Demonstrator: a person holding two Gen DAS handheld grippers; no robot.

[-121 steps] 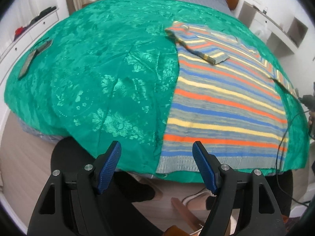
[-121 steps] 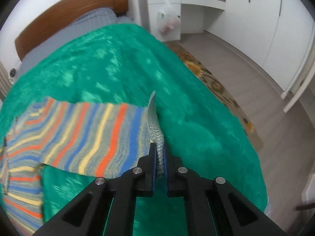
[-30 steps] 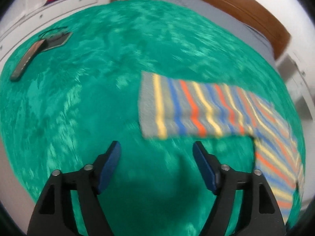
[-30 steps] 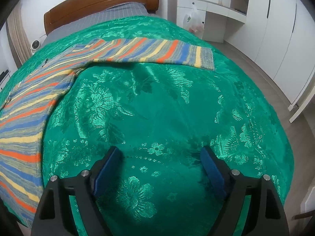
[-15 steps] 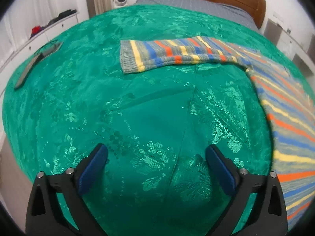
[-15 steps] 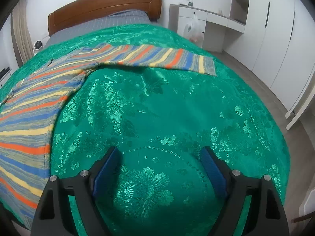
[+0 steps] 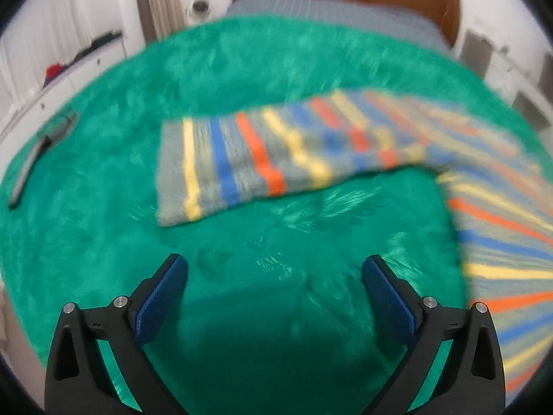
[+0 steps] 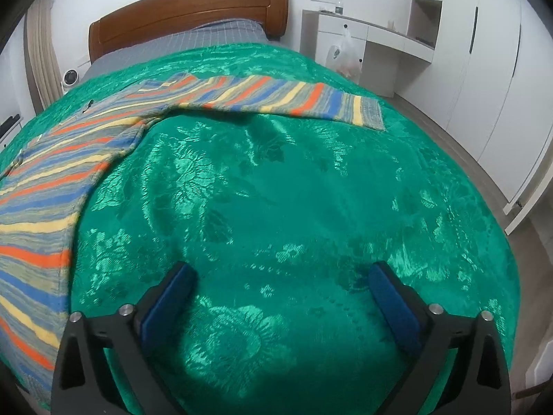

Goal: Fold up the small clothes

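1. The striped sweater lies flat on the green bedspread, its bands running orange, blue, yellow and grey.
2. One sleeve is stretched out sideways across the cover towards the left side of the bed, and its grey cuff is the end nearest the left gripper; that view is smeared, so the knit shows no fine detail.
3. The other sleeve reaches out the opposite way, flat, with its grey cuff lying near the far right edge of the cover.
4. The body of the sweater runs down towards the foot of the bed, between the two grippers.
5. The left gripper hangs over bare green cloth just short of the sleeve, its blue pads spread wide with nothing between them.
6. The right gripper is likewise spread wide and empty, over the green cover beside the sweater's body, well apart from the right sleeve.
7. A long dark flat object lies near the left edge of the bedspread; I cannot make out what it is.
8. Beyond the cover there is grey bedding and a wooden headboard.
9. To the right stands a white desk with a plastic bag hanging in front of it.
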